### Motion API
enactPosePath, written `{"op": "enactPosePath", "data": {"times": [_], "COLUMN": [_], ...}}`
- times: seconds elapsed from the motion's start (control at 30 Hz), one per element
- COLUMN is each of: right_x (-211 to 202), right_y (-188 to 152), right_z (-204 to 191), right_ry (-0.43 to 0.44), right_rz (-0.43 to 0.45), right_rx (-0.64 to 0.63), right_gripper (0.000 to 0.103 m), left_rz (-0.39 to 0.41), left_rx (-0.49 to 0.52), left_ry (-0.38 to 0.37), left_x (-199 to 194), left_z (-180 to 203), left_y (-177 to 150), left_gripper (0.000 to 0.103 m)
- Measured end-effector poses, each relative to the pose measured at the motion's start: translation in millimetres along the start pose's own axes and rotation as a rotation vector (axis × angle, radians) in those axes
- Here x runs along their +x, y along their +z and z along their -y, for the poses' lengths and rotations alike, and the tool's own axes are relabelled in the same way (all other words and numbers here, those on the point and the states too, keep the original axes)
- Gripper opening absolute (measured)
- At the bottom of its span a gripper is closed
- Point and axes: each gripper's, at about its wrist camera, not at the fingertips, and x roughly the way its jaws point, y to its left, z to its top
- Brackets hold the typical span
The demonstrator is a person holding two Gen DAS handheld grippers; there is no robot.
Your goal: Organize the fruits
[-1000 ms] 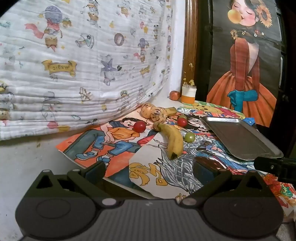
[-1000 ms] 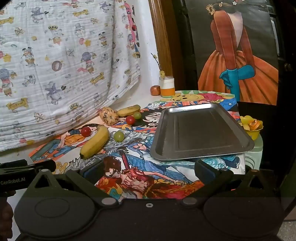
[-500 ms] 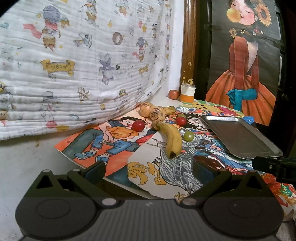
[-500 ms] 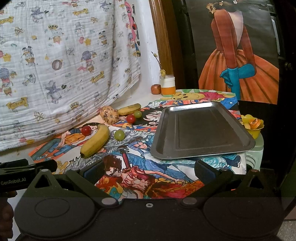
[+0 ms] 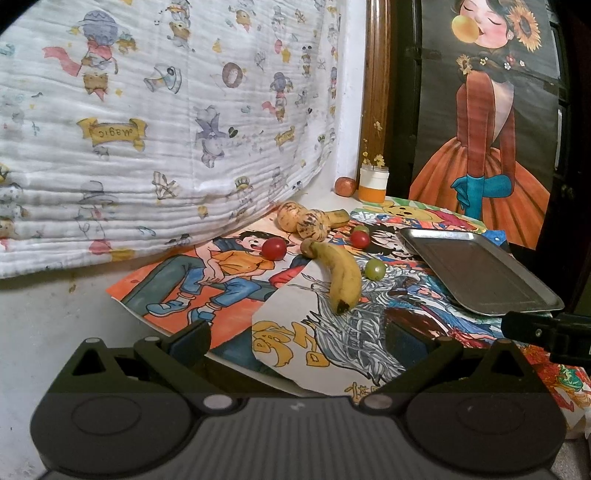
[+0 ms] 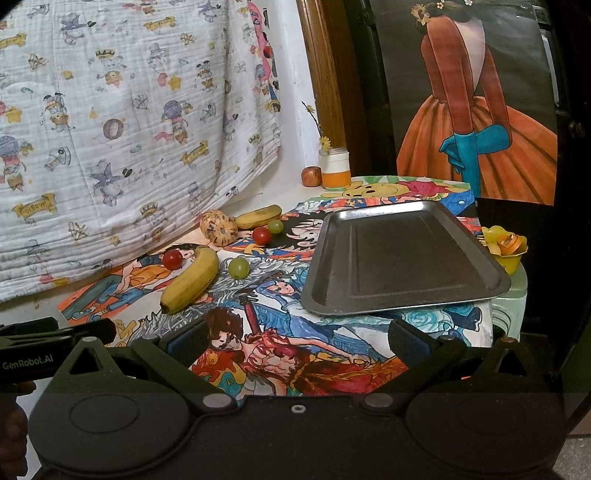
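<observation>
Covering the table, cartoon posters [image 6: 280, 350], metal tray [image 6: 399, 258], banana [image 5: 341, 275], both claws [image 5: 295, 339] [image 6: 295, 339] released.

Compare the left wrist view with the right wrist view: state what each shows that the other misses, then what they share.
Only the left wrist view shows the face of the painted girl blowing a bubble. Only the right wrist view shows the yellow bowl at the table's right edge, beyond the tray. Both show the empty metal tray, the large banana, two red tomatoes, green grapes, the spotted round fruit and the orange-and-white jar. Both grippers are open and hold nothing.
</observation>
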Motion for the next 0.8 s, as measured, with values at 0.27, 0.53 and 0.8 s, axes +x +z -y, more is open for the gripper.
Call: {"op": "enactPosePath", "data": {"times": [0.27,0.53,0.8], "right_x": [3.0,1.9,1.9], "right_y": [-5.0,-3.3,-4.6], "right_z": [-0.3,0.9,1.4], "right_ry": [0.001,0.002,0.002], "right_rz": [-0.001,-0.002,-0.004], "right_rx": [0.001,0.003,0.005], "right_gripper": [0.103,0.103,0.103], "left_rz": [-0.001,-0.003,-0.004], "left_rx": [0.000,0.000,0.001], "left_ry": [0.001,0.001,0.001], "left_x": [0.0,0.1,0.2], "left_z": [0.1,0.0,0.0], "left_y": [0.0,0.0,0.1], "left_gripper": [0.103,0.103,0.103]}}
